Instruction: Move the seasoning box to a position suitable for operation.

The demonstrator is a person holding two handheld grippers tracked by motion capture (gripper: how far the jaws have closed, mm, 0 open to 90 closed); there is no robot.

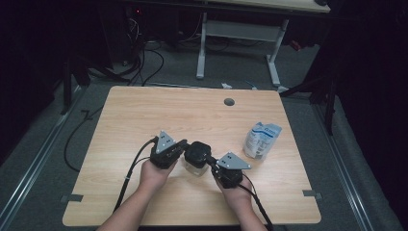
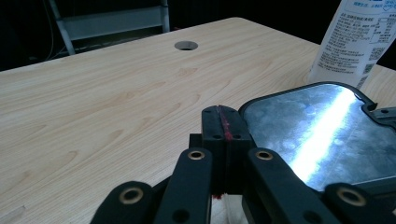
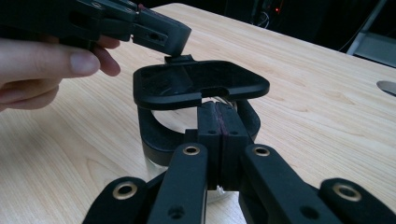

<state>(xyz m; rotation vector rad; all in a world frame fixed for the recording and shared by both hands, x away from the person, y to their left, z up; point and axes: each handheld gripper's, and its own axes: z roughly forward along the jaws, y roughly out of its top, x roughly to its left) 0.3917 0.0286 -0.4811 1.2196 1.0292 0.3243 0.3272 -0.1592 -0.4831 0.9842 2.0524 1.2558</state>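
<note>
Both closed claws, left (image 1: 179, 150) and right (image 1: 215, 163), touch a clear container's (image 1: 195, 167) squarish black lid (image 1: 197, 153), seemingly hinged.

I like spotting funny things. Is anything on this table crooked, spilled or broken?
Nothing is spilled or broken. One thing is askew: the black lid sits tilted over the clear container instead of flat, with the left tongs at its far tab and the right tongs at its near edge. The white pouch stands upright.

Small print and a code square are seen on the white pouch (image 2: 355, 42), but nothing can be read.
</note>
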